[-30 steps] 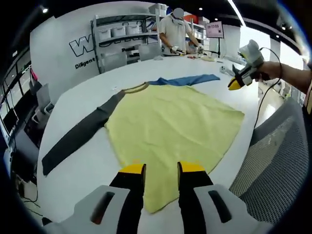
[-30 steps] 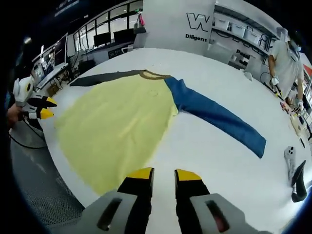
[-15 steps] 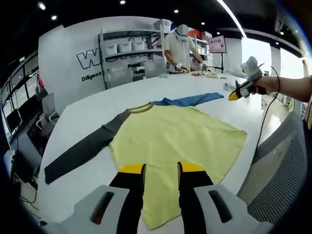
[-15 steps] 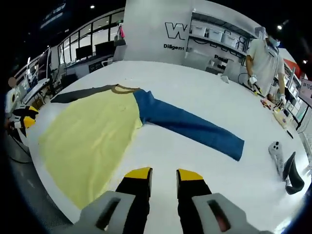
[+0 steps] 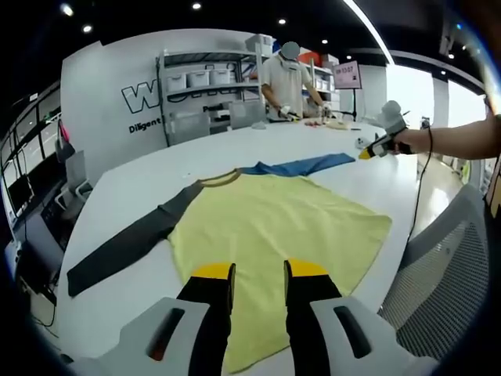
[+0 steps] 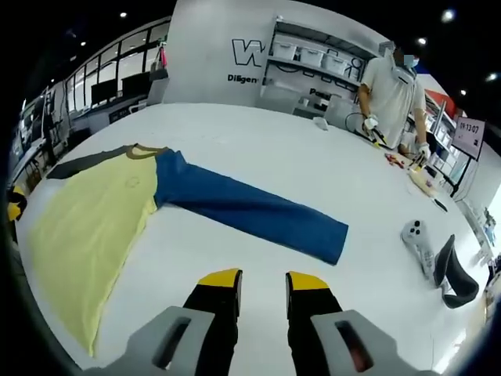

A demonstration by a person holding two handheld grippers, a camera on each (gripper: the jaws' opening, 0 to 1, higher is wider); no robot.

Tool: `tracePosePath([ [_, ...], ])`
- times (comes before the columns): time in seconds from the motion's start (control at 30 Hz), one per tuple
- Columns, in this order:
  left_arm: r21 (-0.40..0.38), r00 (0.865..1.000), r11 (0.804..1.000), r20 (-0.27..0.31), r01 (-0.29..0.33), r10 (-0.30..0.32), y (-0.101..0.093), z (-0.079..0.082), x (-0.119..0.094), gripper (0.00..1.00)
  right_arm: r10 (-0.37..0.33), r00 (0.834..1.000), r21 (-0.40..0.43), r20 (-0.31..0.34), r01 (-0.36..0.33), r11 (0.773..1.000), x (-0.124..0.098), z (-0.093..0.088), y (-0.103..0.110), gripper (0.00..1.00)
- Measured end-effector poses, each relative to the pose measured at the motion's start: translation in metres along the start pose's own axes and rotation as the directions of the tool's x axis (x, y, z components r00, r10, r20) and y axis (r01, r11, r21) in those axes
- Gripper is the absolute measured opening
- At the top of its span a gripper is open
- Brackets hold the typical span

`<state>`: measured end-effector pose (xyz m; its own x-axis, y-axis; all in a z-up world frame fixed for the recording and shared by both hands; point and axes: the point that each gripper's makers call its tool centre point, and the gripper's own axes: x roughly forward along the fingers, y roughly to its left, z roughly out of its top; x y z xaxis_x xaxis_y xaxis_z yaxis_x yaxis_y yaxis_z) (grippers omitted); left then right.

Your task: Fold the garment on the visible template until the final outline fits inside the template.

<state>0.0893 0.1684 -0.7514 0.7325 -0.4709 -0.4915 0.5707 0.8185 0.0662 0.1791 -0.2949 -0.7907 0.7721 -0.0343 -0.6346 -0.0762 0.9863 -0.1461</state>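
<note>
The garment point(image 5: 266, 227) lies flat just ahead of the left gripper point(image 5: 258, 272), its blue sleeve point(image 6: 250, 211) ahead of the right gripper point(image 6: 262, 279); bare worktop point(image 6: 258, 157) beyond; both grippers narrowly parted, holding nothing

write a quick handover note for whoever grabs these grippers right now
Left gripper: open, holding nothing, over the near hem of the shirt.
Right gripper: open, holding nothing, above bare table short of the blue sleeve.
The shirt lies flat, yellow body spread, dark grey sleeve and blue sleeve both stretched straight out.
Done: no fold visible.
Left: every fold, sleeves first probably. I can't make out a template outline.
</note>
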Motion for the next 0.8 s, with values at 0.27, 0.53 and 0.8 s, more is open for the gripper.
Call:
tracePosePath([
  [0.27,-0.004,1.000,1.000,-0.012,-0.006,0.006,0.000,-0.002,0.000,0.23,-0.072,0.997,-0.046,0.009,0.072,0.996,0.017,0.011,-0.035,0.18],
  [0.53,-0.018,0.999,0.999,-0.013,-0.039,0.039,0.011,-0.003,0.000,0.23,-0.114,0.991,0.021,-0.066,0.115,0.993,0.041,0.003,-0.064,0.19],
  [0.8,-0.006,0.999,1.000,-0.025,-0.021,0.020,0.007,-0.002,-0.001,0.23,-0.119,0.990,0.080,-0.077,0.125,0.989,0.062,0.005,-0.080,0.20],
])
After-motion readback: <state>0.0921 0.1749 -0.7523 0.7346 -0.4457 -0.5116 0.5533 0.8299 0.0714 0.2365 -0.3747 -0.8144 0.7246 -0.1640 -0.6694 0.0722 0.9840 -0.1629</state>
